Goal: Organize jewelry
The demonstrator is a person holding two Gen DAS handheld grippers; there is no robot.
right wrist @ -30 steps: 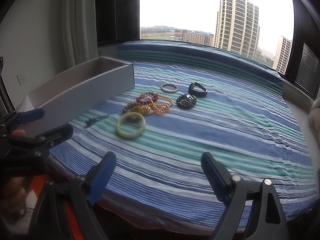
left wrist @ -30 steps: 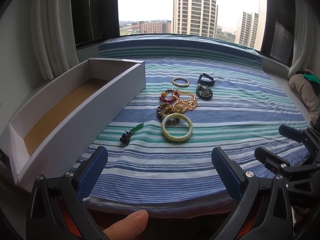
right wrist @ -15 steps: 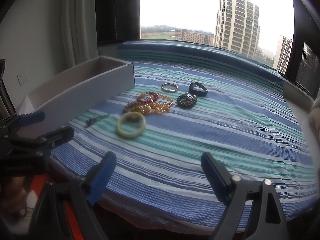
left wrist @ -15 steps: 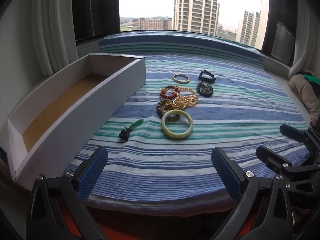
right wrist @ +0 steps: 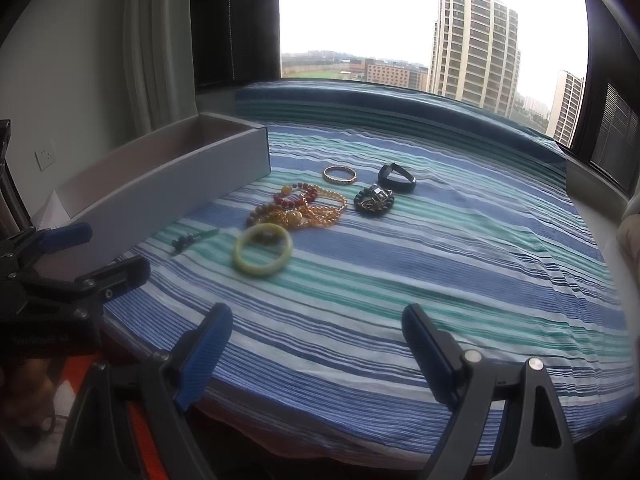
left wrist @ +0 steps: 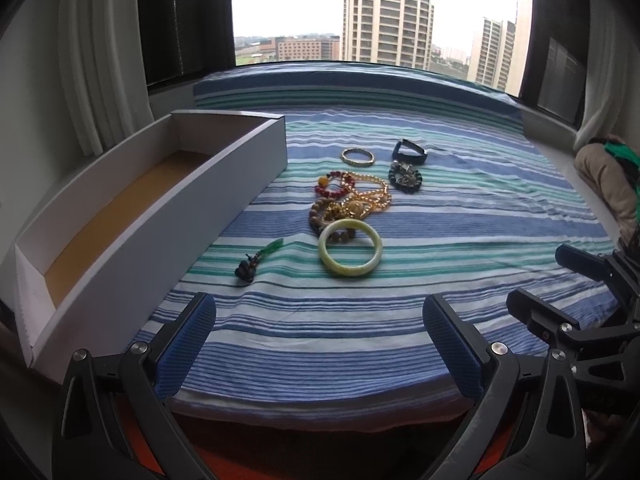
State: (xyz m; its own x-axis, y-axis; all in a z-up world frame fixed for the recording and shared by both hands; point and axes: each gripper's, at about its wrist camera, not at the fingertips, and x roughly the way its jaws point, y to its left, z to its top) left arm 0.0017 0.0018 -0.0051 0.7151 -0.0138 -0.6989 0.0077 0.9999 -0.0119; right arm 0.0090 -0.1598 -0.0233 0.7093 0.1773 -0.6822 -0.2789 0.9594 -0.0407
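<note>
Striped woven bedspread (left wrist: 440,216), glossy round bangle (left wrist: 349,253)

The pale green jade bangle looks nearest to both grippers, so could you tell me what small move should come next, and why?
Probably ease the left gripper forward toward the pale green jade bangle. Its jaws are open and empty, the bangle lies nearest on the striped blue bedspread, and the long white cardboard box on that side holds no jewelry.

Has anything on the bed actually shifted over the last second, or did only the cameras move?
Only the left gripper moved: it rose and eased forward slightly, so the long box sits lower in its view, and the fingertip seen beneath it is gone. Nothing was taken hold of or let go. The green bangle, the bead pile and the right gripper, open like the left, stayed put.
</note>
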